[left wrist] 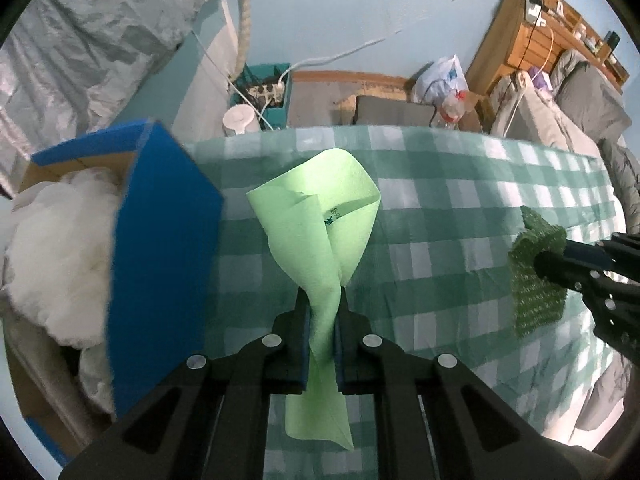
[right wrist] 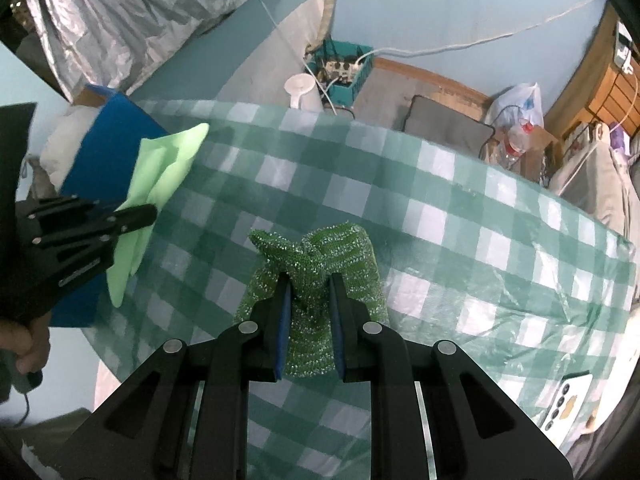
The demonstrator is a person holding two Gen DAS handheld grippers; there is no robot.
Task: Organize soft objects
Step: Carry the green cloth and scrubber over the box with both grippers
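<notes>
My left gripper is shut on a light green cloth, which hangs twisted above the green checked tablecloth. From the right wrist view the same left gripper shows at the left with the light green cloth pinched in it. My right gripper is shut on a dark green glittery scrub cloth, lifted off the table. In the left wrist view that right gripper holds the scrub cloth at the right edge.
A blue cardboard box stands at the table's left edge with white fluffy stuffing inside. A remote-like card lies near the table's right side. Beyond the far edge are a teal crate with a power strip, a white fan, bags and a bed.
</notes>
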